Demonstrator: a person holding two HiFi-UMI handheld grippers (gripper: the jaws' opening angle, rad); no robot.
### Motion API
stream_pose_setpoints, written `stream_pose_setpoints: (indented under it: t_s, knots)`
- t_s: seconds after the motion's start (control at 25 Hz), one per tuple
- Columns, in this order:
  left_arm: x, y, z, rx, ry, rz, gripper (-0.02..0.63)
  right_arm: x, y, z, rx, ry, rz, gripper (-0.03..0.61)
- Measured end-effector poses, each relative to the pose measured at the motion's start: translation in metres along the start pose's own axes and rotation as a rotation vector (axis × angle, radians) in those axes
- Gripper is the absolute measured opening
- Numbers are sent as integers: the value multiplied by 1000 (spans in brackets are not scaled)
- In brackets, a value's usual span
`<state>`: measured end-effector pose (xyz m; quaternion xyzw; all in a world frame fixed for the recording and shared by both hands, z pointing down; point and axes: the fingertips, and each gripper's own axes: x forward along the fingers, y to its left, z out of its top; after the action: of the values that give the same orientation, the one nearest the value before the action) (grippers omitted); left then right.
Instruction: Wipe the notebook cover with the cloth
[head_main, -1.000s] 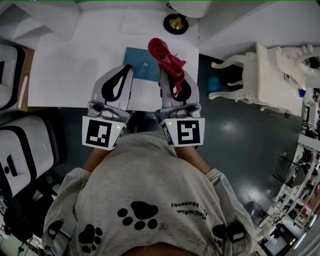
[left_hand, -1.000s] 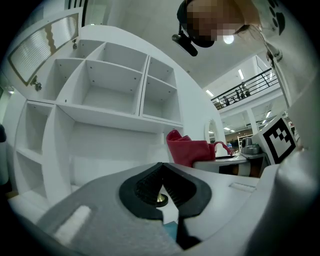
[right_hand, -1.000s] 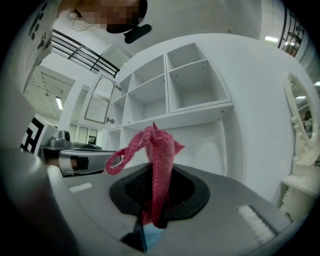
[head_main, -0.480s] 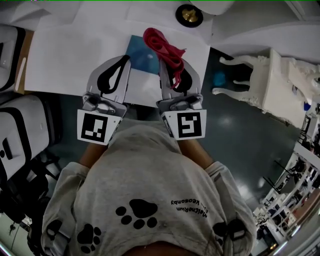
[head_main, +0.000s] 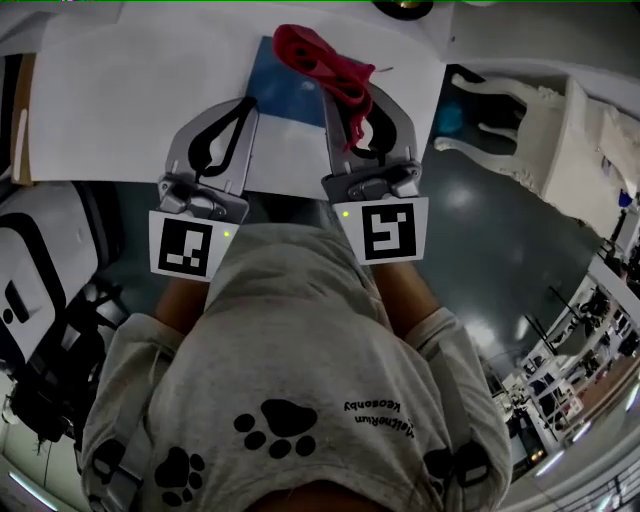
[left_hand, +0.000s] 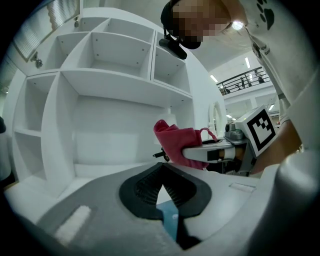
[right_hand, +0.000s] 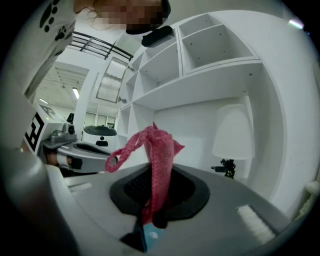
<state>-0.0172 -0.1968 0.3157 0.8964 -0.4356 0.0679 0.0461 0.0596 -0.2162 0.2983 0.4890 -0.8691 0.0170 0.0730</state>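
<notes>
A blue notebook (head_main: 283, 82) lies flat on the white table (head_main: 130, 100), near its front edge. My right gripper (head_main: 348, 98) is shut on a red cloth (head_main: 322, 60), which bunches out past the jaw tips above the notebook's right side. In the right gripper view the cloth (right_hand: 160, 155) stands up from between the pads, with a sliver of notebook (right_hand: 150, 233) below. My left gripper (head_main: 245, 104) hovers at the notebook's left edge, jaws shut on nothing. The left gripper view shows the notebook (left_hand: 168, 220) beneath the pads and the cloth (left_hand: 175, 142) to the right.
A white ornate chair (head_main: 530, 130) stands right of the table on the dark floor. A white shelf unit (left_hand: 100, 75) rises behind the table, with a white lamp (right_hand: 232, 135) beside it. White and black cases (head_main: 40, 270) sit at the left.
The table, notebook and both grippers have slid upward in the head view. The cloth stays clamped in the right gripper above the notebook. The left gripper stays shut.
</notes>
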Motion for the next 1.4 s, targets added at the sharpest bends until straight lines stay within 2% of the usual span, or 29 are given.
stream_pose_setpoints:
  t_s: [0.44, 0.8, 1.08, 1.4]
  knots:
    - [8, 7, -90, -62, 189, -23, -2, 36, 7, -60, 1, 94, 71, 46]
    - [4, 23, -133, -114, 301, -6, -2, 61, 22, -93, -15, 154, 129, 46]
    - [9, 30, -162, -156, 397, -11, -2, 80, 25, -123, -43, 283, 162, 48]
    - [10, 33, -183, -174, 498, -29, -2, 93, 23, -142, -211, 428, 186, 48]
